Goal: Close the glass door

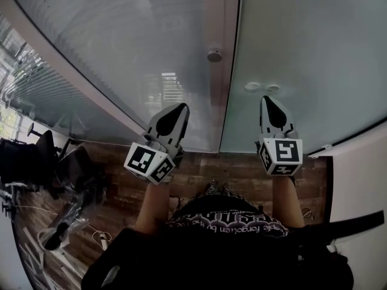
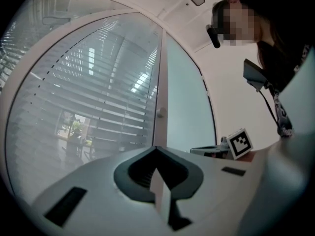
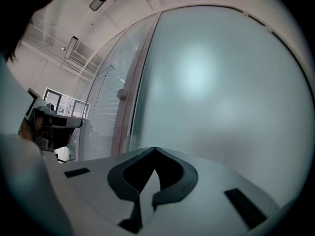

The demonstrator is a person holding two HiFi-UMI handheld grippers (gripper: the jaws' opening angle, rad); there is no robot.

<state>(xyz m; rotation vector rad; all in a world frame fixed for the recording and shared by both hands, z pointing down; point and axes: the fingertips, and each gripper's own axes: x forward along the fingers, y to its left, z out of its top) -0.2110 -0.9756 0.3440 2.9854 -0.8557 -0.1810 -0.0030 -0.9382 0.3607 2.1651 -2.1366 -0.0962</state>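
Left hand-held gripper [image 1: 180,109] and right hand-held gripper [image 1: 267,101], jaws together and empty, are facing the glass door [image 1: 157,53]; it is seemingly sitting flush; next, checking its seam.

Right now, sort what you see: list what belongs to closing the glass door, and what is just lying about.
For the job: frosted glass door; knob on the frame beside it; left gripper and right gripper, both shut and empty.
Lying about: black office chair; white cable on the wood floor.
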